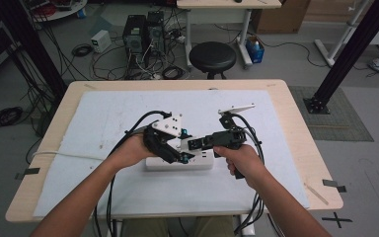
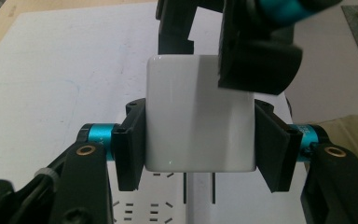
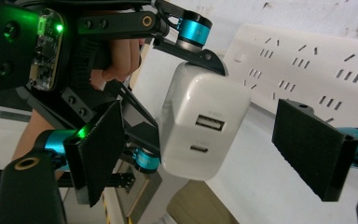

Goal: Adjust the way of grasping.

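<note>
High view: at the frame's centre, the left gripper (image 1: pixel 181 154) is held over the white power strip (image 1: pixel 153 163).

Left gripper view: the white USB charger (image 2: pixel 198 116) is clamped at centre, prongs aimed at the strip, presumably for plugging.

Right gripper view: the right gripper (image 3: pixel 209 154) is kept part-open around the charger, pads clear.

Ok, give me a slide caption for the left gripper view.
Left tool clamps a white two-pronged charger block above a white power strip.

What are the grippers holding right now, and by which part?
The left gripper clamps the white rectangular plastic charger block by its two flat sides. The right gripper straddles it, pads clear.
</note>
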Demonstrator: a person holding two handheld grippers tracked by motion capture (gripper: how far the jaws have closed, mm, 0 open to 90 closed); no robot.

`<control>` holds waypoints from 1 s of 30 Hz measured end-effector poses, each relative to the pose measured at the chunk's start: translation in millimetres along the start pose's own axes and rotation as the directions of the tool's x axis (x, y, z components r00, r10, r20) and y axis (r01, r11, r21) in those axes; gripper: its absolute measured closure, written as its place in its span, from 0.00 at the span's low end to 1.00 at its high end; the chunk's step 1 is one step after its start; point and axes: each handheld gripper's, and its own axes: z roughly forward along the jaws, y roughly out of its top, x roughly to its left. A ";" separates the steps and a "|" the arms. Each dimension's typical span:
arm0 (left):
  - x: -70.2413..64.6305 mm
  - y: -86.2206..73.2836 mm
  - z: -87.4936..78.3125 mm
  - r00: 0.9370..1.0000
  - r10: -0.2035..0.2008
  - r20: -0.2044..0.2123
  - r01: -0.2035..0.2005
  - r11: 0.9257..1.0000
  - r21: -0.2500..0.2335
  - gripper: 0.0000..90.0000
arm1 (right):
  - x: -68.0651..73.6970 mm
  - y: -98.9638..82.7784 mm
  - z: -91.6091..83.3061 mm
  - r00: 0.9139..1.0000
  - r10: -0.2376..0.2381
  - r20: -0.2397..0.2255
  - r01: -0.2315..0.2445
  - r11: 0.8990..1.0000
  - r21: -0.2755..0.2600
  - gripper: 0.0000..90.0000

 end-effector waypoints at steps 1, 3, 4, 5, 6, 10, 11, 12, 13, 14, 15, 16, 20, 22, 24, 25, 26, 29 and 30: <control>0.1 0.1 0.0 1.000 0.004 0.001 -0.004 1.000 0.004 0.47 | -0.3 0.1 0.5 1.000 0.004 -0.012 -0.004 1.000 0.005 0.26; -0.2 0.0 0.5 1.000 0.004 0.002 -0.004 1.000 0.004 0.47 | -1.5 -0.1 2.8 1.000 0.008 -0.028 -0.007 1.000 0.018 0.27; -0.2 0.0 0.6 1.000 0.005 0.002 -0.005 1.000 0.004 0.47 | -2.1 -0.4 4.0 1.000 0.008 -0.030 -0.008 1.000 0.023 0.29; -0.4 0.0 0.8 1.000 0.003 0.003 -0.003 1.000 0.003 0.47 | -2.3 -0.8 4.8 0.999 0.010 -0.031 -0.010 1.000 0.026 0.31; -0.4 0.2 0.9 1.000 0.007 0.001 -0.007 1.000 0.004 0.47 | -2.7 -1.1 5.4 0.999 0.016 -0.037 -0.015 1.000 0.022 0.33; -1.7 0.7 1.9 1.000 0.017 -0.004 -0.017 1.000 0.011 0.47 | -6.0 -0.6 5.6 0.997 0.053 -0.051 -0.052 0.998 0.018 0.41; -2.3 0.8 2.1 1.000 0.019 -0.007 -0.019 1.000 0.015 0.47 | -7.4 -0.5 5.6 0.997 0.058 -0.059 -0.057 0.998 0.019 0.43; -2.7 1.0 2.3 1.000 0.023 -0.013 -0.022 1.000 0.019 0.47 | -8.3 -0.6 5.9 0.996 0.068 -0.065 -0.067 0.998 0.019 0.45; -3.2 1.1 2.3 1.000 0.027 -0.017 -0.026 0.999 0.023 0.47 | -9.4 -0.8 6.1 0.995 0.072 -0.072 -0.070 0.997 0.019 0.48; -3.7 1.2 2.5 0.999 0.029 -0.020 -0.029 0.999 0.026 0.47 | -10.4 -1.2 6.3 0.994 0.073 -0.078 -0.072 0.997 0.018 0.49; -4.2 1.3 2.8 0.999 0.031 -0.022 -0.030 0.999 0.027 0.47 | -11.0 -1.5 6.6 0.994 0.077 -0.079 -0.075 0.997 0.019 0.51; -4.7 1.6 3.0 0.999 0.034 -0.025 -0.033 0.999 0.029 0.47 | -11.5 -1.8 6.9 0.994 0.078 -0.080 -0.077 0.997 0.015 0.54; -5.3 2.3 3.1 0.999 0.042 -0.026 -0.041 0.999 0.028 0.47 | -13.8 -3.1 7.9 0.991 0.090 -0.095 -0.089 0.996 0.014 0.59; -5.3 2.2 3.2 0.998 0.045 -0.032 -0.044 0.999 0.029 0.47 | -14.0 -3.9 8.2 0.991 0.086 -0.097 -0.086 0.996 0.010 0.61; -6.0 2.3 3.5 0.998 0.047 -0.036 -0.046 0.998 0.034 0.47 | -14.4 -4.0 8.0 0.990 0.101 -0.100 -0.101 0.995 0.010 0.62; -6.2 2.4 3.8 0.998 0.056 -0.039 -0.055 0.998 0.039 0.47 | -14.7 -4.1 8.1 0.989 0.110 -0.100 -0.110 0.994 0.011 0.63; -6.2 2.4 3.8 0.998 0.056 -0.039 -0.055 0.998 0.039 0.47 | -14.7 -4.1 8.1 0.989 0.110 -0.100 -0.110 0.994 0.011 0.63; -8.9 2.5 5.6 0.995 0.077 -0.055 -0.074 0.996 0.051 0.47 | -16.3 -4.8 8.5 0.985 0.137 -0.102 -0.136 0.991 0.015 0.66; -9.0 2.8 5.7 0.995 0.085 -0.058 -0.082 0.995 0.060 0.47 | -17.0 -5.2 8.8 0.985 0.134 -0.104 -0.134 0.991 0.007 0.66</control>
